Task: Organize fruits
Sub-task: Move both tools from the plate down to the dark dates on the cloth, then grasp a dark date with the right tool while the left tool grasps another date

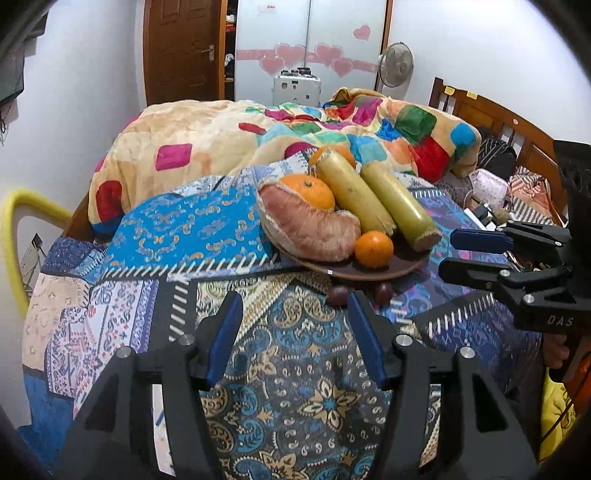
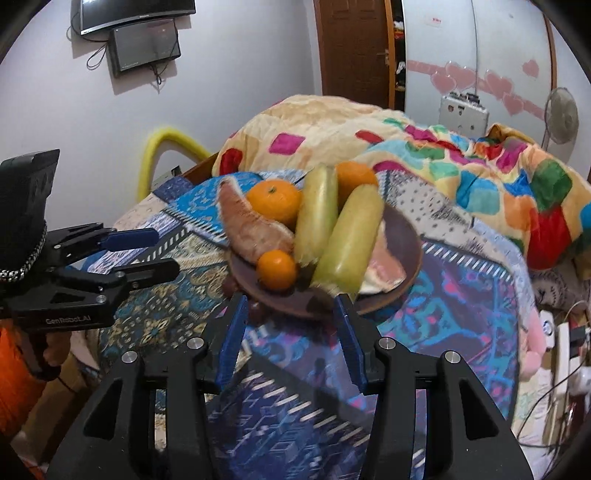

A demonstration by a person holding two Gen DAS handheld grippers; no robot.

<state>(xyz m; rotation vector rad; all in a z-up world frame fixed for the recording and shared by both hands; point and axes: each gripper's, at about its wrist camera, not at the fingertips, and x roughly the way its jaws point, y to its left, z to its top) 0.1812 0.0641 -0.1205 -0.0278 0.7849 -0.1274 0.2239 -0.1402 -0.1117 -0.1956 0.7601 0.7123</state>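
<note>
Home bedroom. Marked by: wooden bed (image 1: pixel 495 118) under patchwork quilt (image 1: pixel 280 140); wardrobe doors (image 1: pixel 310 44) stuck with pink hearts; brown door (image 1: pixel 177 48); pedestal fan (image 1: pixel 397 64); wall-mounted television (image 2: pixel 136 13).

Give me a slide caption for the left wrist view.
Open left gripper hovers before a brown plate of oranges, sugarcane and pomelo wedge.

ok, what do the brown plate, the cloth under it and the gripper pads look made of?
Brown plate: dark and smooth with a faint sheen on the rim; probably wood or glazed ceramic, can't tell which.
Cloth: printed woven fabric, matte, lying in soft folds.
Pads on the left hand-held gripper: blue, matte, likely rubber or soft plastic; the right hand-held gripper has the same, with visible ribbing. Bodies look like black hard plastic.
</note>
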